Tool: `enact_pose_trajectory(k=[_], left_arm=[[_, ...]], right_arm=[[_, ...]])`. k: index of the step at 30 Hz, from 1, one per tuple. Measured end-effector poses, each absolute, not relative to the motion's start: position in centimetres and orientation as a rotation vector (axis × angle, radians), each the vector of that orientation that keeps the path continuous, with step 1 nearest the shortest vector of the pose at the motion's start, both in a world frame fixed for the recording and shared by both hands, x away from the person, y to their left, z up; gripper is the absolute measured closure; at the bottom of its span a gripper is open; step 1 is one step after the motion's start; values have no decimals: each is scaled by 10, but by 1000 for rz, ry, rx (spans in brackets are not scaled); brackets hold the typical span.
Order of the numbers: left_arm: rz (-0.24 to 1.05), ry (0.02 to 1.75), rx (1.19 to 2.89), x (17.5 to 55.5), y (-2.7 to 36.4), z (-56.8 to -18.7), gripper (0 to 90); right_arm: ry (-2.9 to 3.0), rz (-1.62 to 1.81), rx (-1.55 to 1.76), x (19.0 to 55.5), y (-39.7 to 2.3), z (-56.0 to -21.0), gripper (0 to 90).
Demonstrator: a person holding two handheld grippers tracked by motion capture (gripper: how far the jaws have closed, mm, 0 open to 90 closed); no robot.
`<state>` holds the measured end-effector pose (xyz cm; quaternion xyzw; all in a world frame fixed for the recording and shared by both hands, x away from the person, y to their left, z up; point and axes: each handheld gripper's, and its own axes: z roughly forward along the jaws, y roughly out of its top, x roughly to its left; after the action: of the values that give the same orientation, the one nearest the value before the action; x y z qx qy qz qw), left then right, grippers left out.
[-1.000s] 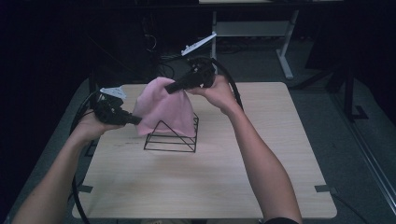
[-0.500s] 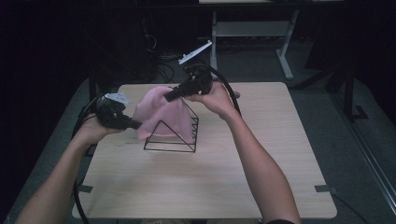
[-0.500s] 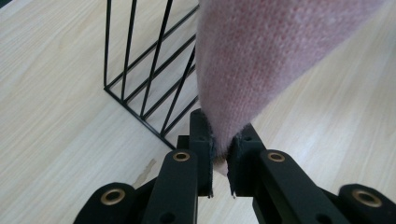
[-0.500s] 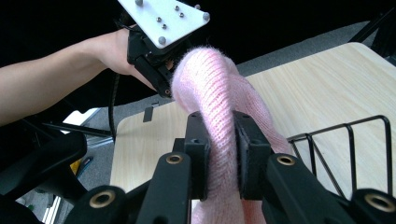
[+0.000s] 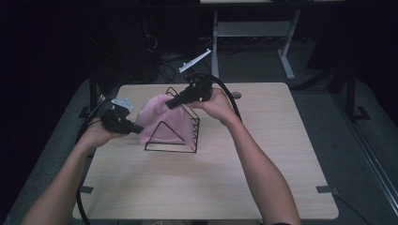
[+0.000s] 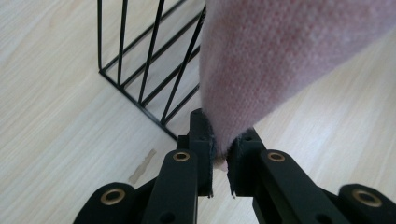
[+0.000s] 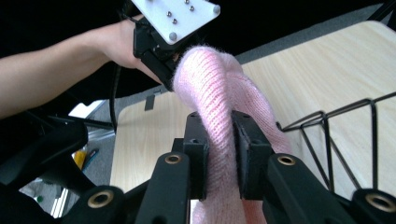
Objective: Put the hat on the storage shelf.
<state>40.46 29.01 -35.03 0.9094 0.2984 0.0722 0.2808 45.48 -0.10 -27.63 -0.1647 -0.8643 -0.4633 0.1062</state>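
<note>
Fingers (image 6: 198, 140) of the left gripper (image 5: 123, 123) pinch one end of the pink knitted cloth (image 5: 162, 121), and the right gripper (image 5: 180, 99) pinches the other. The cloth hangs stretched between them over the black wire rack (image 5: 180, 136) on the bench (image 5: 263, 168), its long axis running from near left to far right. My guess: lowering it onto the rack's ridge depends on keeping that span above the wire, the right hand being nearer the peak.
</note>
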Motion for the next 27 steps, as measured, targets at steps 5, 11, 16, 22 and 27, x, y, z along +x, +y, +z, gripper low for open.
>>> enact_pose_trajectory(k=[5,11,16,22,27], left_arm=[[187,799,2452,406,289,-360,821],[187,800,2480,407,287,-368,821],[173,800,2505,409,284,-373,819],[182,787,2560,410,279,-379,820],[179,788,2574,411,279,-384,823]], right_arm=[[-2544,-1348,-484,454,1,-285,760],[-2544,-1319,-479,454,3,-293,758],[-2542,-1292,-488,453,3,-301,755],[-2532,-1274,-490,454,3,-308,751],[-2521,-1266,-490,453,3,-314,723]])
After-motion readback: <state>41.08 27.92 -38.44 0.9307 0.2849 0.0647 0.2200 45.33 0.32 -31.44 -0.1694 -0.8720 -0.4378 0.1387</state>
